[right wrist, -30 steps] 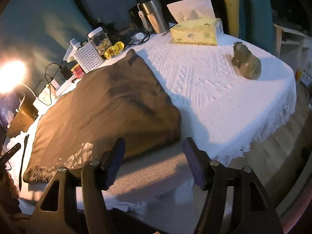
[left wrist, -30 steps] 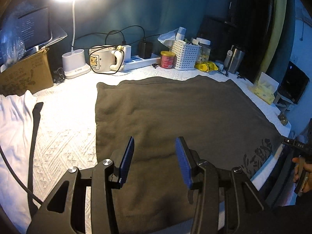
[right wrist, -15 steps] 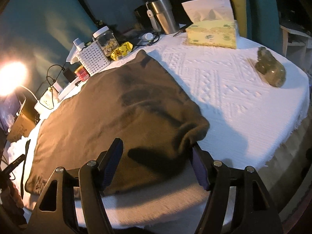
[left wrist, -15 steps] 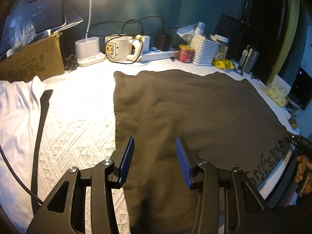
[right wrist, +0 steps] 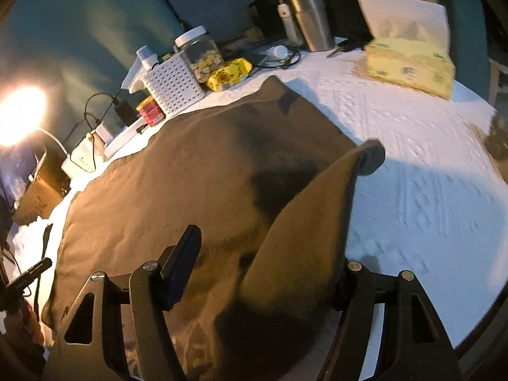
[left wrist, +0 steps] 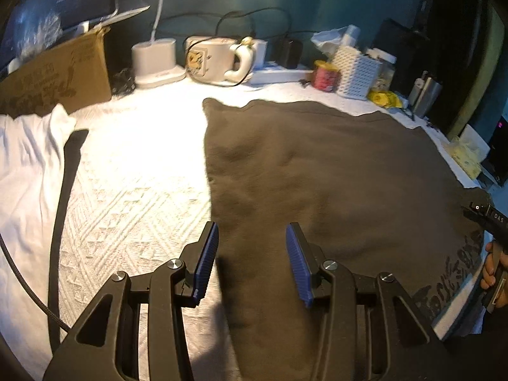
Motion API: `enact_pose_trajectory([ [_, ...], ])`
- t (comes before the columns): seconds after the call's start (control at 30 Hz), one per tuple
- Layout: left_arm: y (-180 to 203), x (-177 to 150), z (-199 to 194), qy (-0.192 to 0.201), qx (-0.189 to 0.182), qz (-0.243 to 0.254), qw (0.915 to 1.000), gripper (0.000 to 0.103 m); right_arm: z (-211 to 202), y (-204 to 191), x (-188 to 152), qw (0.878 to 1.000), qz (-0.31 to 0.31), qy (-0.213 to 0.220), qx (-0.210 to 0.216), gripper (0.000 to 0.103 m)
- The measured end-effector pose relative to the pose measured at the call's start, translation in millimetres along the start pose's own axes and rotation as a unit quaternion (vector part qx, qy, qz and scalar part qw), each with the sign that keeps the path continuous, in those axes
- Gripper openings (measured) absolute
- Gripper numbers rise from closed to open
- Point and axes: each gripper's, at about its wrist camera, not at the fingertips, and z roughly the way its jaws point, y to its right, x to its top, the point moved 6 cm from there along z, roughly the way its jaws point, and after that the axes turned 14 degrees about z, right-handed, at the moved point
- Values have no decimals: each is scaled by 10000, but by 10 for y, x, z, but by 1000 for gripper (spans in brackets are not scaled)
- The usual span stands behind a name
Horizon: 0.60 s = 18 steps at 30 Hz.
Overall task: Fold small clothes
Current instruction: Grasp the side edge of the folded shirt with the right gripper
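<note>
Left wrist view: dark brown garment (left wrist: 333, 190) lies flat on a white tablecloth (left wrist: 133, 197) with a raised woven diamond pattern.
Garment material: soft, matte, fleece-like knit; roughly square outline, straight left edge, pale printed lettering near the lower right hem.
Left gripper (left wrist: 252, 263): black angular frame with ribbed blue pads (left wrist: 206, 260); jaws spread wide, holding nothing, straddling the garment's left edge low over the cloth.
Right gripper (right wrist: 263, 273): black frame, jaws set wide apart; a lifted corner of the garment stands up between them as a tall peaked flap that hides the right finger. Whether the fabric is pinched, I cannot tell.
Right wrist view, garment: lit tan under the lamp, with a dark shadow patch in its middle; far corner lies flat near the basket.
White cloth (left wrist: 25, 171): smooth, crumpled, at the table's left edge, with a black strap (left wrist: 65, 197) beside it.
Back row: cardboard box (left wrist: 60, 79), glossy ceramic mug (left wrist: 219, 63), perforated white basket (right wrist: 173, 87), clear jar (right wrist: 201, 54), brushed steel tumbler (right wrist: 306, 17).
Tissue box (right wrist: 409, 63): yellow, soft-sided, a white sheet standing up from it.
</note>
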Motion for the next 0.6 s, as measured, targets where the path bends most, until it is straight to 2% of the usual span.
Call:
enact_pose_trajectory([
  [0.27, -139, 18, 87, -99, 8, -60, 9999, 44, 173, -106, 124, 10000, -59, -44, -47, 70],
  [0.53, -244, 36, 173, -194, -17, -82, 9998, 44, 339, -288, 148, 9979, -564, -62, -310, 70],
  [0.6, -267, 42, 188, -206, -31, -112, 9997, 44, 381, -339, 154, 9965, -724, -89, -418, 60],
])
